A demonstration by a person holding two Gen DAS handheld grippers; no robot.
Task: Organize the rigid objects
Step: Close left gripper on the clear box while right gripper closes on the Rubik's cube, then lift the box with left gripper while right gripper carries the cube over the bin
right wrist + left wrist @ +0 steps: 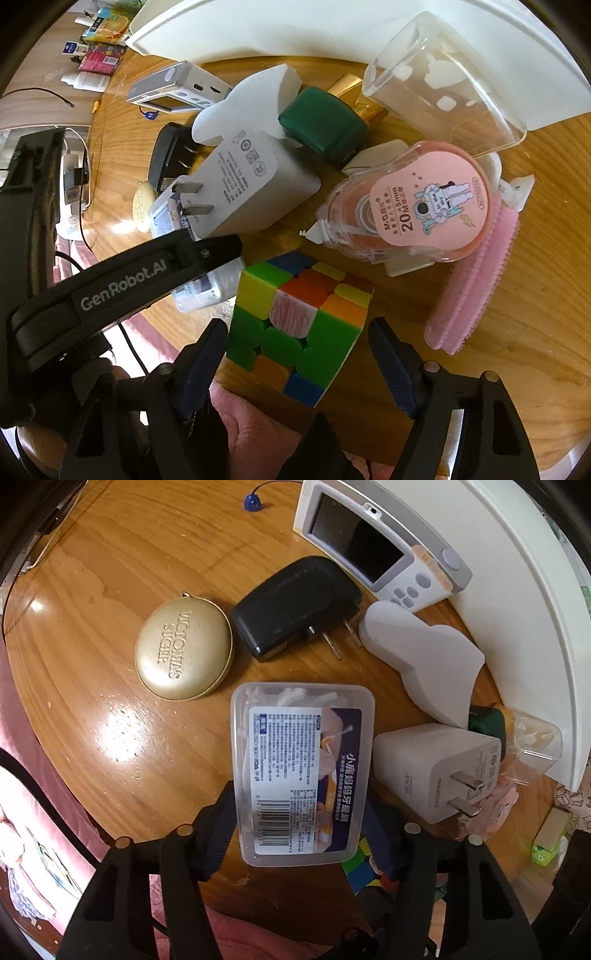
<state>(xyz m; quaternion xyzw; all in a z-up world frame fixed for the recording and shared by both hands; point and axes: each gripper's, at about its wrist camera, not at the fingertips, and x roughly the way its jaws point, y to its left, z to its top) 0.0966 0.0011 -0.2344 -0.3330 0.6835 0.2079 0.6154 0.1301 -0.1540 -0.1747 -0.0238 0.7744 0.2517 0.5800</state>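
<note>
- Between the left tongs, the clear plastic floss-pick box lies on the wooden table, pads touching both sides: grasping; lifting comes next.
- Between the right tongs, released, stands the multicoloured puzzle cube, needing closure.

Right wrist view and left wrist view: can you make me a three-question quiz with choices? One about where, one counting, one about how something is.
1. Where is the gold case?
A. left of the black charger
B. on a tray
C. under a cup
2. How many prongs has the white charger?
A. none
B. two
C. three
3. The cube is
A. solved
B. in pieces
C. mixed up

A: in the left wrist view the case lies left of that charger.
B: two metal prongs stick out.
C: its faces show mixed colours.
</note>
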